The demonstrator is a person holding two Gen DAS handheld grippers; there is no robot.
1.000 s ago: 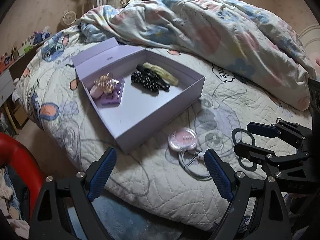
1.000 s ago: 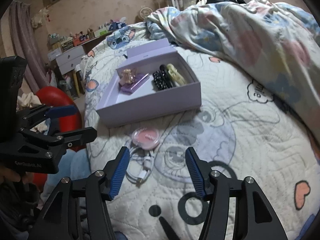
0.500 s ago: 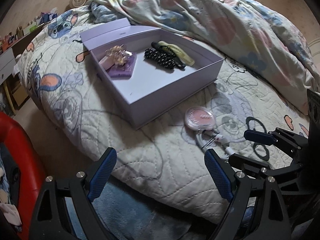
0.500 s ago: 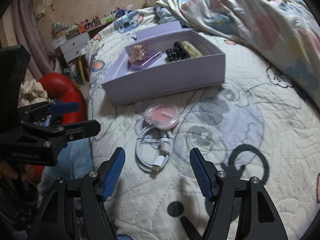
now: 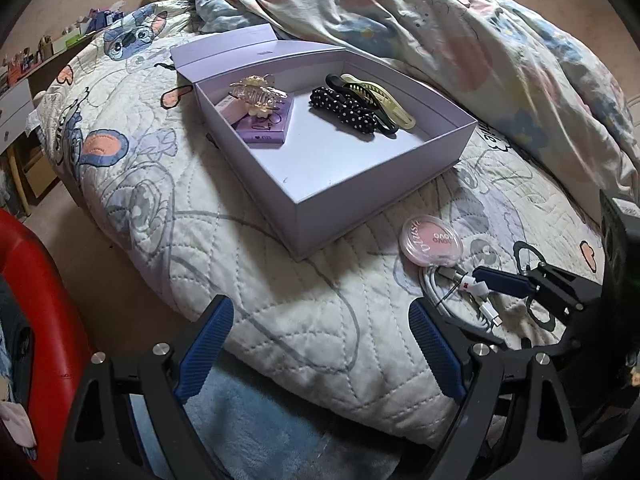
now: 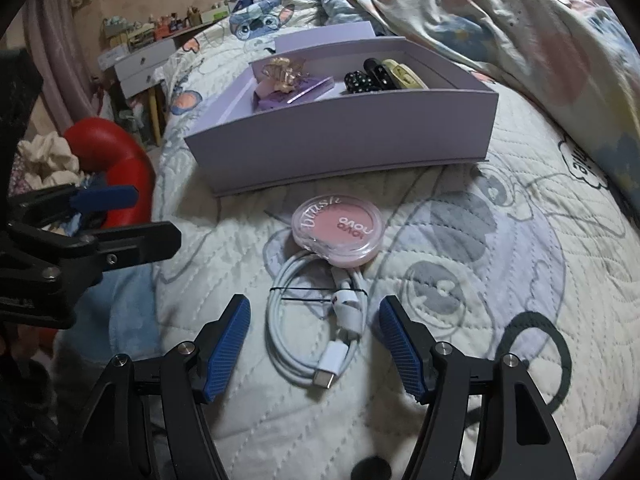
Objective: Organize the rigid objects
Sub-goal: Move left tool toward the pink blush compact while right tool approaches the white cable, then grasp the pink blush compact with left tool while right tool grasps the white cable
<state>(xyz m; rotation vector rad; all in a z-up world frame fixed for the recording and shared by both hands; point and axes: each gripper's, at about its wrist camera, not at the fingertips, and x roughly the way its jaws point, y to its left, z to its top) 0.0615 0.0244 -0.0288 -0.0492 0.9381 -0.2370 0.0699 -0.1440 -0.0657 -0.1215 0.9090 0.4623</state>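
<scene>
Your right gripper (image 6: 314,350) is hovering low over the quilted bedspread (image 6: 500,320) with its blue pads spread apart, gripping nothing. The coiled white cable (image 6: 308,320) is lying on the quilt between the two pads, touching neither. Your left gripper (image 5: 320,350) is standing wide open at the bed's edge, with only quilt and the blue rug (image 5: 260,432) between its fingers, holding nothing.

The cable is wound into a loose oval loop and bound across by a thin black band; its white plug is sitting at the near end of the coil, tip pointing toward your right gripper's camera and slightly right. The coil's long axis is running from your gripper away toward the box.

Just beyond the cable, touching or overlapping its far end, the round blush compact (image 6: 338,236) is lying flat with its clear lid up, showing pink powder and upside-down lettering from your right view.

Behind the compact, the lavender box (image 5: 372,184) is sitting open on the quilt, its lid folded back. Inside it, at the left end, a gold claw clip (image 5: 258,96) is resting on a small purple palette (image 5: 266,128). At the other end, a black polka-dot clip (image 5: 344,110), a black clip and a pale yellow clip (image 5: 384,100) are lying side by side, their long axes parallel and slanting across the box floor.

A rumpled pastel duvet (image 5: 460,40) is heaped behind the box.
</scene>
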